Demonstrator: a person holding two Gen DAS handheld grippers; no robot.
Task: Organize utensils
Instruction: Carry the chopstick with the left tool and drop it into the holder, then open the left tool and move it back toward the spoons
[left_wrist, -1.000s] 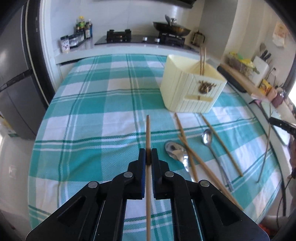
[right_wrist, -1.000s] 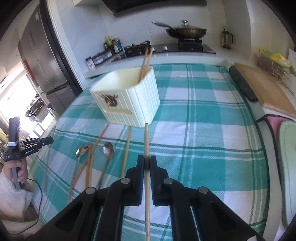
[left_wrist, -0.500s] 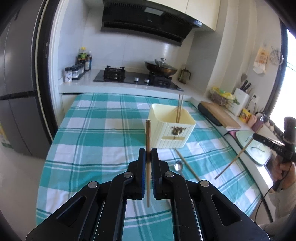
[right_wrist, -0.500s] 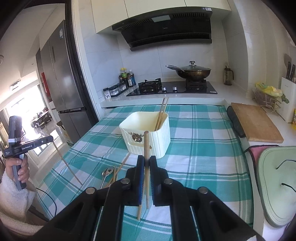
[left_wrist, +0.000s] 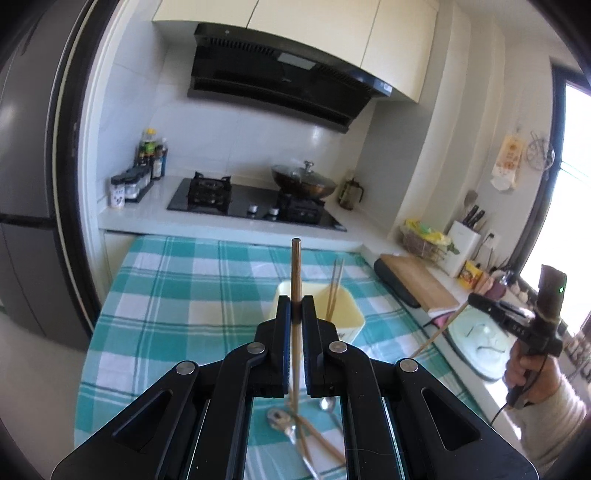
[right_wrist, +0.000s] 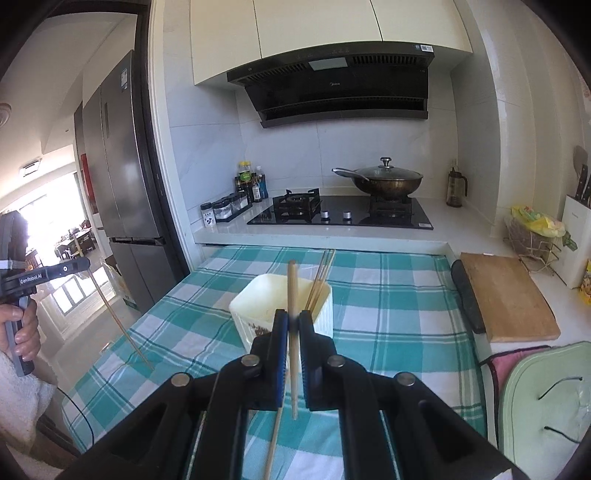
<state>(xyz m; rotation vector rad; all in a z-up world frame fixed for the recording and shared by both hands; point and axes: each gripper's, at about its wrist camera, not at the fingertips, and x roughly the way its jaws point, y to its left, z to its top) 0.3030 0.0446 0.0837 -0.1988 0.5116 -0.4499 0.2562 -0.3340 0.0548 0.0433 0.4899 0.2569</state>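
My left gripper (left_wrist: 296, 306) is shut on a brown chopstick (left_wrist: 295, 269) that stands upright, high above the checked tablecloth (left_wrist: 177, 295). Behind it is the cream utensil holder (left_wrist: 351, 317) with two chopsticks (left_wrist: 335, 288) leaning inside. Two spoons (left_wrist: 327, 404) and loose chopsticks (left_wrist: 321, 443) lie on the cloth below. My right gripper (right_wrist: 291, 321) is shut on a pale chopstick (right_wrist: 292, 291), upright in front of the same holder (right_wrist: 258, 299). Each wrist view shows the other gripper held in a hand, gripping its slanted chopstick (left_wrist: 436, 338) (right_wrist: 122, 325).
A wooden cutting board (right_wrist: 506, 295) and a green mat (right_wrist: 543, 398) lie right of the table. The counter behind it has a hob (right_wrist: 340, 214) with a lidded wok (right_wrist: 384, 181) and spice jars (right_wrist: 225, 210). A fridge (right_wrist: 122, 177) stands to the left.
Both grippers have risen well above the table, each lifting its chopstick off the cloth. The views have tilted up, so the holder now sits lower behind the fingers.
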